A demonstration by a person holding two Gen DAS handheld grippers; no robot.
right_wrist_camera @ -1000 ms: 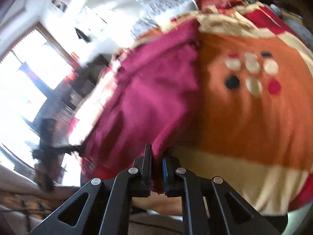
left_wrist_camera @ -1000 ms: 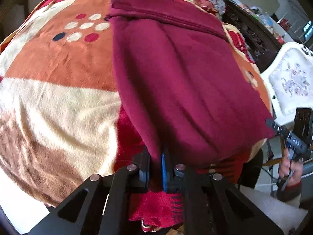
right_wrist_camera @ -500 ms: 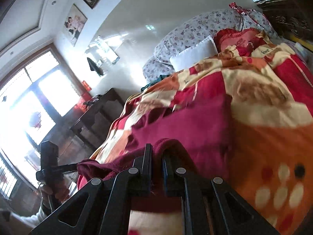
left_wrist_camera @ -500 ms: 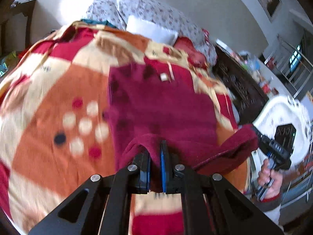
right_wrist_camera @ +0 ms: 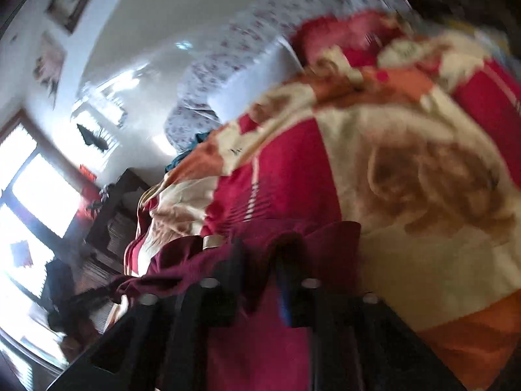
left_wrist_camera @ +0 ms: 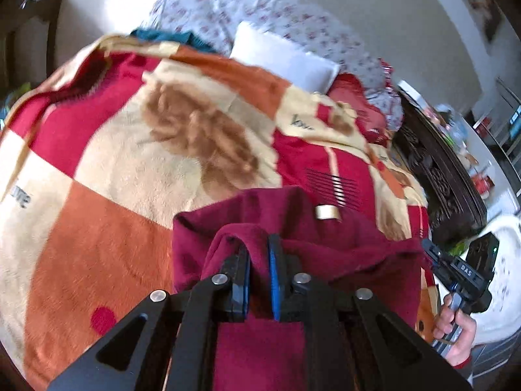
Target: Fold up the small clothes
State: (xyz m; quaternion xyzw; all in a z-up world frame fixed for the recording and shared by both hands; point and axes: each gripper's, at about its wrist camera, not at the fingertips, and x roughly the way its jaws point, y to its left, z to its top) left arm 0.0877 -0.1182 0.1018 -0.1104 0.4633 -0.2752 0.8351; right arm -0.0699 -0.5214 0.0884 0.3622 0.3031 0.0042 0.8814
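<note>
Bedroom, one bed [left_wrist_camera: 107, 215] under a patchwork blanket of orange, cream and red, pillows [left_wrist_camera: 286, 62] heaped at the far end, dark carved furniture [left_wrist_camera: 436, 176] along the right side.

Item: one maroon garment [left_wrist_camera: 351, 247], fleecy, with a pale label [left_wrist_camera: 327, 211] showing near its far edge. Location: near end of the bed, partly lying on the blanket, partly lifted.

Left gripper [left_wrist_camera: 259, 273]: clamped on a bunched corner of the garment, cloth pinched between the fingers and draped over them.

Right gripper [right_wrist_camera: 260, 280]: view blurred, but maroon cloth fills the gap between its fingers and it reads as clamped likewise. In the left view it sits at the far right, in the person's hand [left_wrist_camera: 456, 335], with the garment's edge stretched between the two grippers.

Change noted: a second ago the garment lay spread long across the blanket, both near corners held low. Those corners have since been carried up and toward the far end, so the held edge now hangs above the label end and more bare blanket shows beyond.

Bearing on task: judged to be the first fold, near half over far half, mid-travel. Edge not yet laid down; release would come once the corners meet the far edge.
</note>
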